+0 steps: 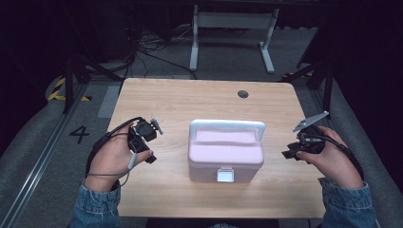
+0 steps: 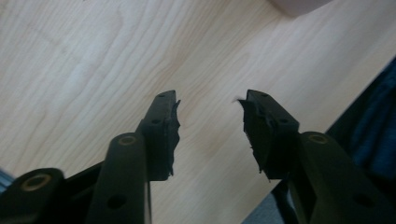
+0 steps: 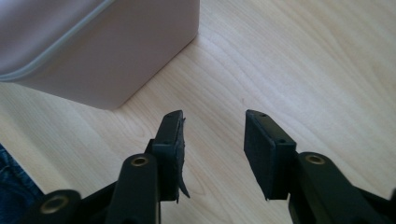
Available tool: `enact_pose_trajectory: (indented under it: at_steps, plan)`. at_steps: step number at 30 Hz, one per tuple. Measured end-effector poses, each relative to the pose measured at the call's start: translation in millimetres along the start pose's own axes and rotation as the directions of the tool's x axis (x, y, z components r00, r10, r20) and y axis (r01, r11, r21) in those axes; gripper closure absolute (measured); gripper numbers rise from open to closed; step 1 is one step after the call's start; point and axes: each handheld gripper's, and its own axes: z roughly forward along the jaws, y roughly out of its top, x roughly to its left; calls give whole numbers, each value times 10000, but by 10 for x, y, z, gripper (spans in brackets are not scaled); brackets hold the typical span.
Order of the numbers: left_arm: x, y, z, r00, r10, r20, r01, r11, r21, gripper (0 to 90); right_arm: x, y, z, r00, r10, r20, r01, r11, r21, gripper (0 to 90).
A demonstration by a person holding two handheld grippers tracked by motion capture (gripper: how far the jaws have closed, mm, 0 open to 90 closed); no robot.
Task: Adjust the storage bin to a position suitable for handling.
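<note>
Sideways, both open tools flank the pink box, apart.

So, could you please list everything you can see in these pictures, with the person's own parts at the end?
storage box: one, pink with a white handle and a white front latch, lid down, at the middle of the table.
table: one, light wood, with a dark round hole near its far edge.
white frame: one, on the grey floor beyond the table.
hazard tape: yellow and black, on the floor at the far left.
number 4: one, black, on the floor left of the table.
left hand-held gripper: one, black, jaws apart over bare wood, left of the box.
right hand-held gripper: one, black, jaws apart, right of the box.
denim sleeves: two, blue, at the near edge.
</note>
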Motion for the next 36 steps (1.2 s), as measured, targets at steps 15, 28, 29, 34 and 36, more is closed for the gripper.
enact_pose_trajectory:
  at_steps: [15, 28, 29, 34, 36]
  plan:
    - [-132, 159, -68, 9962, 867, -69, -869, 9906, -1059, 568, 84, 39, -65, 9969, -145, -778, 74, 9959, -902, 601]
    - [-129, 317, -179, 9946, 993, 307, -879, 9612, -2615, 564, 84, -34, -76, 9966, 43, -827, -124, 9952, -968, 590]
    - [-130, 339, -186, 9945, 986, 353, -855, 9590, -2703, 554, 84, -44, -79, 9964, 79, -841, -161, 9951, -973, 589]
    - [-152, 439, -234, 9911, 1219, 535, -998, 9462, -3077, 527, 80, -102, -94, 9964, 221, -823, -301, 9949, -965, 588]
    - [-171, 485, -246, 9900, 1325, 476, -1110, 9428, -3144, 515, 81, -120, -105, 9961, 308, -823, -389, 9943, -993, 585]
